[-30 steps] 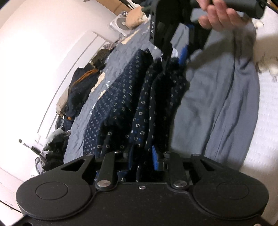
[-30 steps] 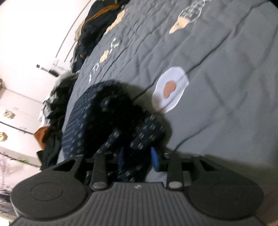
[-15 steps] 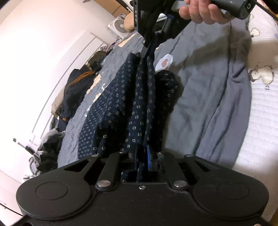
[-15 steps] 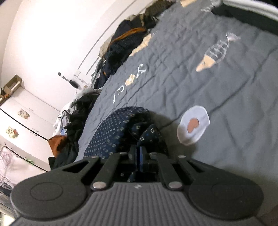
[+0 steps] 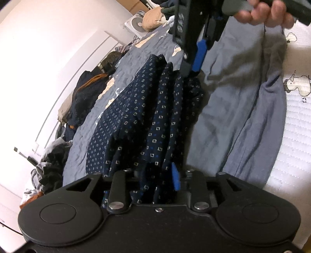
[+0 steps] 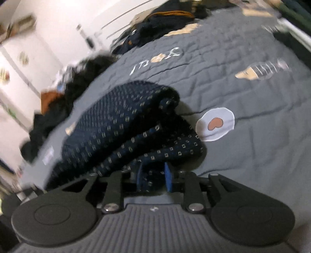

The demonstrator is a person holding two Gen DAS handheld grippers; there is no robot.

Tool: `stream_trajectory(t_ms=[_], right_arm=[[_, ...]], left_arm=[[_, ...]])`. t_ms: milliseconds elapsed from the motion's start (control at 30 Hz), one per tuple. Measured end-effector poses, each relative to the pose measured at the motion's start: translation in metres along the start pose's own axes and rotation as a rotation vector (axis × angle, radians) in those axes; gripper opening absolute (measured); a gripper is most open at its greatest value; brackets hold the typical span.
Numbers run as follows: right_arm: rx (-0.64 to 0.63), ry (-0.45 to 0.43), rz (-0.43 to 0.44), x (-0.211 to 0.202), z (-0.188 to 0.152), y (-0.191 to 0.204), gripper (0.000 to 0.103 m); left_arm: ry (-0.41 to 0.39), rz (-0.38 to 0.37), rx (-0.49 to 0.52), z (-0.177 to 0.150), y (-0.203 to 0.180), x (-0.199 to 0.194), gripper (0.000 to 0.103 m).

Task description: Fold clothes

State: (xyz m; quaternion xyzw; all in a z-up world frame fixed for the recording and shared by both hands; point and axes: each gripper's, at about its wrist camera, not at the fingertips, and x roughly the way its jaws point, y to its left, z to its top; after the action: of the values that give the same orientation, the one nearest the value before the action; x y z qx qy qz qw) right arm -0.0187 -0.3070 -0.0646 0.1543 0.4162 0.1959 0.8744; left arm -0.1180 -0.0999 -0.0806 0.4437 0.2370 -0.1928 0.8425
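Left wrist view has the navy patterned shirt [image 5: 147,124] strung up the middle of the frame, lower end bunched in the left gripper [image 5: 155,175] at the bottom and upper end hanging from the right gripper [image 5: 191,64] near the top centre, with the person's hand [image 5: 264,14] on its handle in the upper right. So the shirt is held off the grey quilt [image 5: 233,120], which fills the right half, with a white sheet [image 5: 297,136] at the far right edge. What's changed: half a second back both sets of jaws were pinched nearly together on the fabric, and now both are opening, cloth between the blue pads in each view. Whether the pads are actually pressing on it right now, I honestly can't tell, the folds hide the contact. The right wrist view is blurry and has swung round compared with the earlier shot, and the shirt [image 6: 124,124] now sits higher and more bundled in the centre of that frame, next to the white egg patch [image 6: 215,124] on the quilt [image 6: 252,97]. My read is that they're letting go or re-gripping, probably to get cleaner edges before the first real fold, because the shirt is nowhere near flat yet. There's a pile of dark clothes [image 5: 85,97] at the left edge, so plenty left to do.
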Motion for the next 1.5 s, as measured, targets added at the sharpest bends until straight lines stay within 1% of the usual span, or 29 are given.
stream_trajectory(t_ms=[67, 200, 333, 400, 467, 500, 567, 600, 667, 733, 800, 833, 900, 1000, 1033, 1067, 1133, 1233, 1300, 1400, 1500], right_arm=[[-0.064, 0.001, -0.01, 0.003, -0.002, 0.006, 0.029], [-0.132, -0.005, -0.032, 0.013, -0.005, 0.014, 0.031], [-0.206, 0.03, -0.063, 0.029, -0.008, 0.02, 0.035], [-0.252, 0.033, -0.071, 0.031, -0.011, 0.023, 0.035], [-0.273, 0.036, -0.074, 0.031, -0.013, 0.024, 0.034], [-0.274, 0.044, -0.072, 0.031, -0.014, 0.024, 0.03], [-0.251, 0.045, -0.067, 0.029, -0.012, 0.02, 0.016], [-0.228, 0.043, -0.067, 0.028, -0.011, 0.017, 0.006], [-0.161, 0.015, -0.079, 0.022, -0.006, 0.008, 0.005], [-0.082, 0.001, -0.062, 0.015, -0.001, -0.004, 0.004], [-0.046, -0.017, -0.068, 0.011, 0.002, -0.011, 0.004], [-0.028, -0.015, -0.068, 0.012, 0.002, -0.014, 0.004], [0.032, 0.017, -0.047, 0.015, 0.002, -0.022, 0.004], [0.081, 0.103, -0.022, 0.021, 0.002, -0.032, 0.004], [0.102, 0.122, -0.018, 0.022, 0.002, -0.035, 0.006], [0.138, 0.109, -0.018, 0.021, 0.001, -0.041, 0.007], [0.196, 0.095, 0.026, 0.018, 0.002, -0.047, 0.008], [0.2, 0.06, 0.056, 0.011, 0.006, -0.043, 0.011], [0.2, 0.049, 0.05, 0.01, 0.006, -0.041, 0.013], [0.187, 0.043, 0.0, 0.018, 0.004, -0.039, 0.022], [0.171, 0.03, 0.018, 0.027, 0.003, -0.036, 0.027]], left_arm=[[-0.002, -0.004, 0.002, 0.001, -0.001, 0.0, 0.032], [-0.003, -0.012, 0.008, 0.002, -0.003, 0.001, 0.032], [-0.002, -0.017, 0.009, 0.002, -0.003, 0.001, 0.034], [-0.001, -0.018, 0.01, 0.002, -0.003, 0.001, 0.035], [0.001, -0.018, 0.009, 0.002, -0.003, 0.001, 0.036], [0.002, -0.018, 0.008, 0.002, -0.003, 0.002, 0.036], [0.005, -0.019, 0.006, 0.002, -0.002, 0.002, 0.036], [0.006, -0.02, 0.006, 0.002, -0.002, 0.002, 0.036], [0.009, -0.022, 0.005, 0.001, -0.002, 0.003, 0.036], [0.015, -0.022, 0.005, 0.001, -0.002, 0.004, 0.036], [0.021, -0.022, 0.006, 0.0, -0.001, 0.005, 0.036], [0.023, -0.024, 0.005, 0.0, -0.001, 0.005, 0.036], [0.023, -0.025, 0.002, -0.001, 0.0, 0.005, 0.036], [0.018, -0.027, 0.014, -0.001, -0.001, 0.005, 0.037], [0.016, -0.028, 0.018, -0.001, -0.002, 0.005, 0.039], [0.014, -0.028, 0.023, -0.001, -0.002, 0.005, 0.041], [0.008, -0.03, 0.034, 0.0, -0.004, 0.005, 0.041], [0.001, -0.034, 0.029, 0.001, -0.004, 0.004, 0.041], [-0.003, -0.035, 0.024, 0.002, -0.004, 0.003, 0.041], [0.0, -0.035, 0.032, 0.001, -0.006, 0.003, 0.041], [0.0, -0.035, 0.032, 0.001, -0.007, 0.002, 0.042]])
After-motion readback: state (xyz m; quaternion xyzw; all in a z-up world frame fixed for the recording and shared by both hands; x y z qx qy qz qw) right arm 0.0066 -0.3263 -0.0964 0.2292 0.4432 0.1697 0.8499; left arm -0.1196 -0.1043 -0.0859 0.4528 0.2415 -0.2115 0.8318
